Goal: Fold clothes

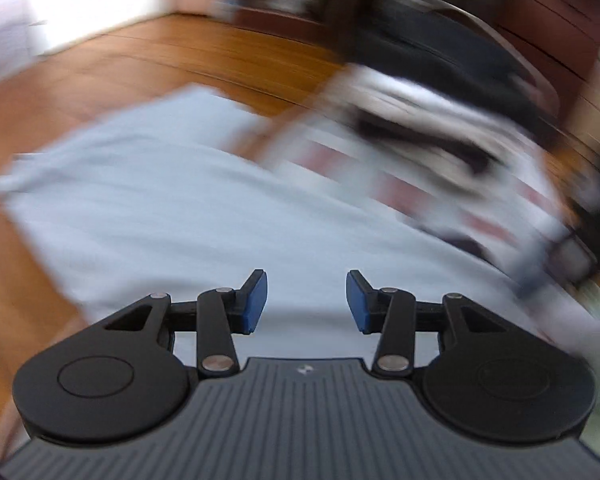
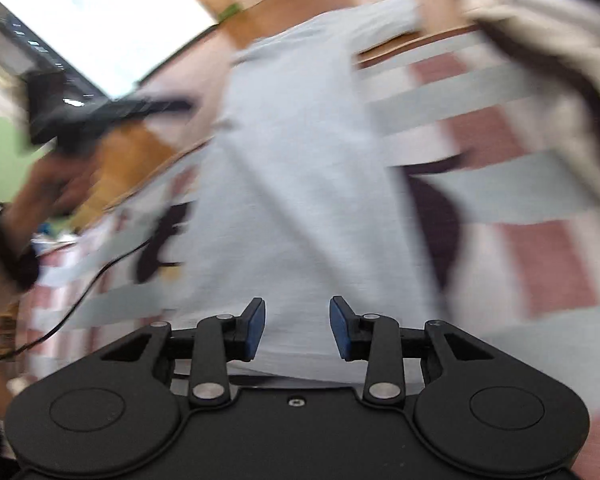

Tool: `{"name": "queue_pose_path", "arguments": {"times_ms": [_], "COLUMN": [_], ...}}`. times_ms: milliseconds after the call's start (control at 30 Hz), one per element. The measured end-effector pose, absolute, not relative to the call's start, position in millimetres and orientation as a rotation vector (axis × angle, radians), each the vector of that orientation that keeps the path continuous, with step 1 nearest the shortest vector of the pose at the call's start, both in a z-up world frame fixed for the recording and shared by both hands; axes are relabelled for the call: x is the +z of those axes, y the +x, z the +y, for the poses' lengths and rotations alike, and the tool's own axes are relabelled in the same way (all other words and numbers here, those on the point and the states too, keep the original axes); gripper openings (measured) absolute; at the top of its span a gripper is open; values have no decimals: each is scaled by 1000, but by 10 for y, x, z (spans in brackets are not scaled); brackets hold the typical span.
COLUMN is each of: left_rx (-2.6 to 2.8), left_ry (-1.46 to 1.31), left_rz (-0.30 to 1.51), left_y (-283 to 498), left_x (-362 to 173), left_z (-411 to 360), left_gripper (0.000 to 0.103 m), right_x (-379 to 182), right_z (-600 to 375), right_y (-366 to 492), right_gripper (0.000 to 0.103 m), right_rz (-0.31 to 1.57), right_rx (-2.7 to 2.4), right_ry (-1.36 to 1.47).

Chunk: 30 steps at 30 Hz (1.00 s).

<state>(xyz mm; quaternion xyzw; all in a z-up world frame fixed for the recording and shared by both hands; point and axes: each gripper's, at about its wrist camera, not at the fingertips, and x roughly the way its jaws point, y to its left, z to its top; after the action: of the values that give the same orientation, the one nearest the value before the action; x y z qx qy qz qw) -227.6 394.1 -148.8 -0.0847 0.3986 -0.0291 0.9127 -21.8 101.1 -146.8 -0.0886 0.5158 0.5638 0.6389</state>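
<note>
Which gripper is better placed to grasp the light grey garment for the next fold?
Probably right, though blur limits certainty. The right gripper is open with the grey garment just ahead of its fingers. The left gripper, also open, faces the same cloth.

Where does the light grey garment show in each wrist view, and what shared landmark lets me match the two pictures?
Left wrist: the grey garment fills the centre and left, spread out ahead of the open left gripper.
Right wrist: it runs as a tall band up the middle, ahead of the open right gripper.
Shared landmark: the striped cloth lies beside the garment, on its right in both views.
</note>
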Motion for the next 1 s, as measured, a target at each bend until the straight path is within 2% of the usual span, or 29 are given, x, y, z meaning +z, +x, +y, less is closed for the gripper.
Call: {"name": "queue_pose_path", "arguments": {"times_ms": [267, 300, 333, 367, 433, 500, 533, 567, 600, 767, 867, 1000], "left_rx": [-253, -270, -275, -277, -263, -220, -193, -163, -133, -90, -64, -65], "left_ry": [-157, -151, -139, -125, -88, -32, -32, -45, -58, -61, -132, -70], "left_rz": [948, 966, 989, 1014, 1056, 1087, 1103, 1119, 1136, 1068, 1093, 1122], "left_y": [-2441, -2461, -2475, -2487, -2517, -2559, -2581, -2605, -2628, -2904, -2937, -2949], "left_x": [-1752, -1762, -1786, -1817, -1891, -1987, -2026, -2061, -2095, -1839, -1902, -2014], "left_z": [3176, 3108, 3040, 2972, 2853, 2760, 2757, 2773, 2789, 2749, 2763, 2634], "left_gripper": [43, 44, 49, 59, 66, 66, 58, 14, 4, 3, 3, 3], "right_x": [-1520, -1528, -1535, -1543, -1558, -1537, -1502, -1467, -1429, -1213, -1463, -1684], "right_z": [906, 895, 884, 873, 851, 833, 836, 839, 842, 731, 709, 837], "right_y": [-266, -274, -282, -290, -306, -319, -327, -323, -313, -269, -316, -365], "right_gripper": [40, 34, 13, 6, 5, 5, 5, 5, 4, 3, 2, 2], "right_rz": [1099, 1090, 1080, 1071, 1052, 1029, 1013, 1006, 1003, 996, 1048, 1062], "right_rx": [1209, 1201, 1192, 1183, 1166, 1164, 1173, 1182, 1193, 1225, 1130, 1087], "right_ry": [-280, -289, -298, -307, -325, -333, -327, -313, -297, -164, -248, -308]}}
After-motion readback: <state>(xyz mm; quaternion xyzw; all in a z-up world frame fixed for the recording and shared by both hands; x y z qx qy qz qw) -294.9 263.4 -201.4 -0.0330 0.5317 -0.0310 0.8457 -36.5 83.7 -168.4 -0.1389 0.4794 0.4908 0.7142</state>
